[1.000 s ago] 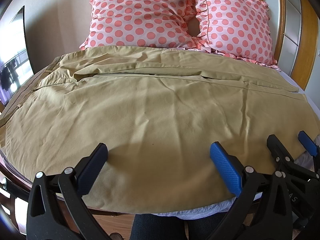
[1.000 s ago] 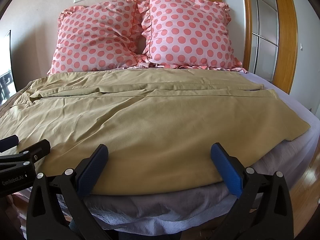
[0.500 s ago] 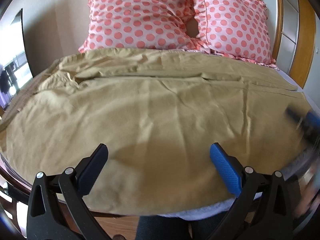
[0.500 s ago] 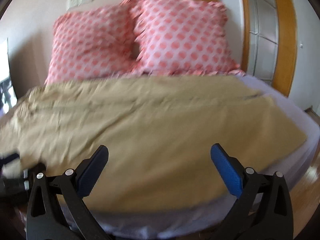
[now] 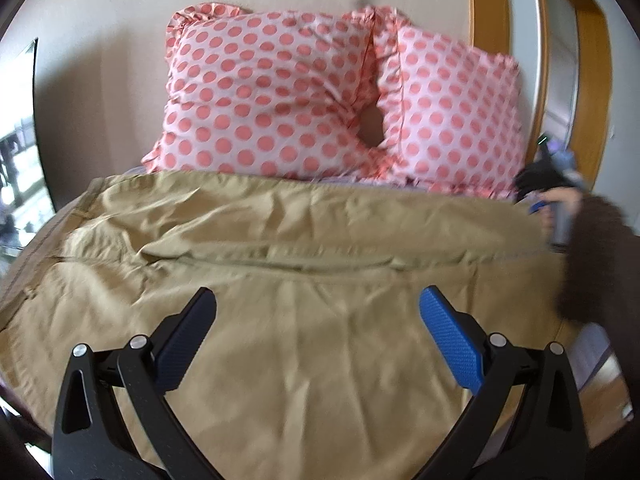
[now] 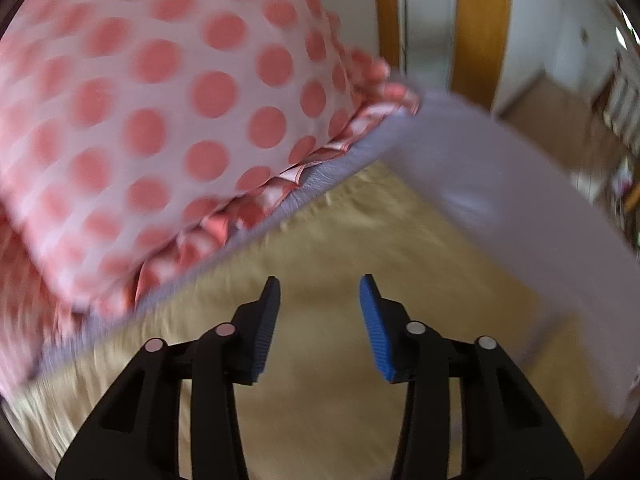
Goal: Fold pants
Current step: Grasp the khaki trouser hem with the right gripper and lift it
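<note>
The khaki pants (image 5: 304,320) lie spread flat across the bed (image 6: 500,168), both legs side by side running toward the right, the waistband at the left edge and the far leg just short of the two polka-dot pillows (image 5: 272,96). No fold appears to be made yet, so the step in hand looks like the reach for the first grasp. The right gripper (image 6: 318,320) is out at the far right end of the cloth, just beside the pillow frill and near the bare lilac sheet; its jaws stand partly open, a moderate gap between them, with nothing held and khaki fabric below. The left gripper (image 5: 316,340) hovers over the near leg with its jaws spread wide and empty. The next move probably calls for the right jaws to drop onto the hem of the far leg and pinch it, while the left finds a matching hold nearer the waist, so that leg can be carried over onto the near one. The fabric is thin and soft, lightly creased, with a rumpled ridge along the seam between the legs; motion blur hides the hem itself.
</note>
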